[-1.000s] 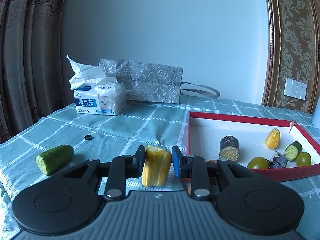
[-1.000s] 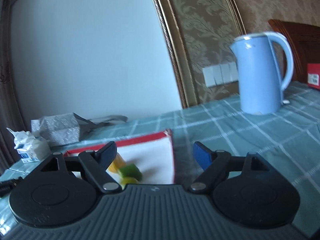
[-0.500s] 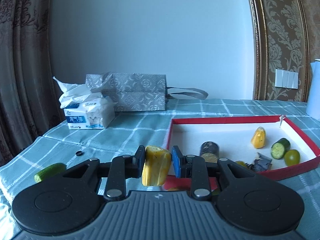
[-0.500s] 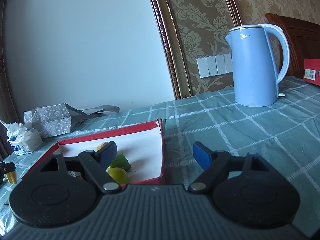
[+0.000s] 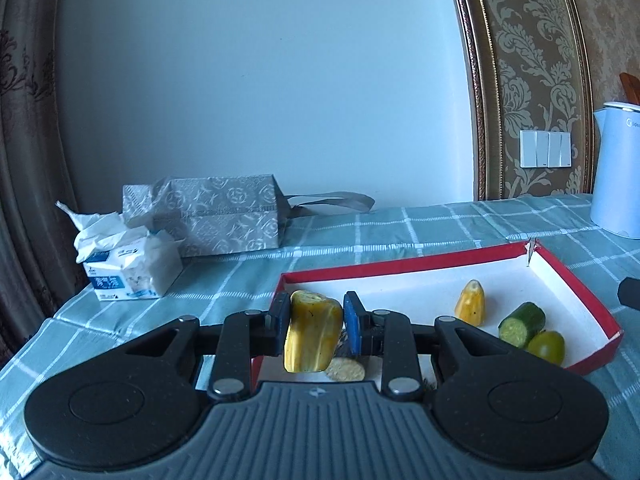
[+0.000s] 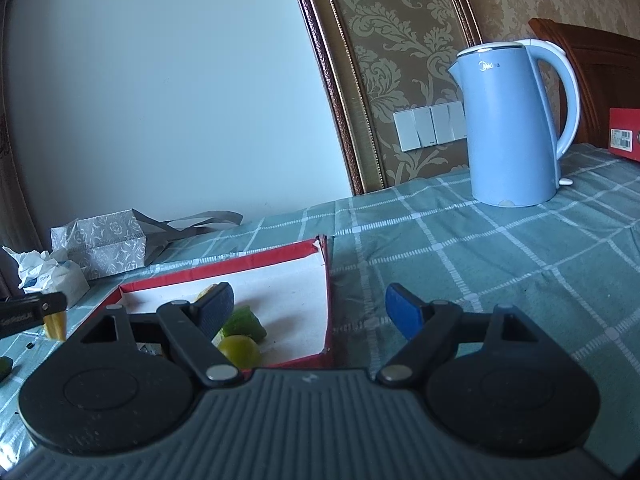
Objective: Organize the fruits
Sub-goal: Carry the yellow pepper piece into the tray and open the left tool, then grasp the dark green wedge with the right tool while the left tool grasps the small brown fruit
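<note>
The left gripper (image 5: 314, 330) clamps the yellow corn piece (image 5: 311, 336) over the red tray's (image 5: 404, 266) near edge for dropping, while the right gripper (image 6: 310, 312) waits wide open, empty.

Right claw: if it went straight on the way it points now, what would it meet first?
Most likely bare tablecloth, just right of the red tray's wall. The open right claw holds nothing. The blue kettle stands farther back and to the right, though depth is unclear.
</note>
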`<action>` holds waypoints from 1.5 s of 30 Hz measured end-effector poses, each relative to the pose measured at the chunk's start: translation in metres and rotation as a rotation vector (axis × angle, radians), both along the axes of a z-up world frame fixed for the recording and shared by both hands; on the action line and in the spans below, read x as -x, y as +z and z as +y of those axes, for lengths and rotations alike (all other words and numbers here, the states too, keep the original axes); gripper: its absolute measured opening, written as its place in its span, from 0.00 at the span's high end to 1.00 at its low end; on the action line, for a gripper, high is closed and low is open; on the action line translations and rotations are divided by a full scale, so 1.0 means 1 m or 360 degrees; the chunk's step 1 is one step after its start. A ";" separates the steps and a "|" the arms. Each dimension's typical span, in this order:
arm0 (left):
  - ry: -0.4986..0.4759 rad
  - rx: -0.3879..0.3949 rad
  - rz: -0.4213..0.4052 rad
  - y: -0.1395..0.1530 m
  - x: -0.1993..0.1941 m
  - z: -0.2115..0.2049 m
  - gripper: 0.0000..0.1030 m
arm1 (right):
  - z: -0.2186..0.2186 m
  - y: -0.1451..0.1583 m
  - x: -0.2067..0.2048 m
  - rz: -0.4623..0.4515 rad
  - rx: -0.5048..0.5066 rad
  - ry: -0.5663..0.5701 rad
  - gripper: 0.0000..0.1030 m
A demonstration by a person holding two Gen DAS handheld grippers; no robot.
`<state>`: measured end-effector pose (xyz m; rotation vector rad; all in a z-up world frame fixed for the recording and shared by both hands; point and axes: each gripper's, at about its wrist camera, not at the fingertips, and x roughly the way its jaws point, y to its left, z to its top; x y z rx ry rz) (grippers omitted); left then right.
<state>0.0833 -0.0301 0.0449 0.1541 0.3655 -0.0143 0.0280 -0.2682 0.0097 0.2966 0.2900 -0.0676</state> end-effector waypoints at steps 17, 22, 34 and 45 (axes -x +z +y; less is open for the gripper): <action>-0.0052 -0.0067 0.0112 -0.014 -0.055 -0.037 0.73 | -0.003 0.000 -0.005 0.0023 -0.0051 0.0029 0.20; -0.0050 -0.0036 0.0017 -0.009 -0.050 -0.038 0.25 | -0.002 0.001 -0.005 0.0018 -0.0056 0.0039 0.20; 0.0022 0.0150 -0.0088 0.013 0.006 0.033 0.16 | 0.001 0.004 0.002 -0.0012 -0.0094 0.0158 0.20; 0.0198 0.0374 0.0014 -0.031 0.051 0.152 0.16 | 0.092 0.005 0.004 0.0076 0.0056 0.0753 0.07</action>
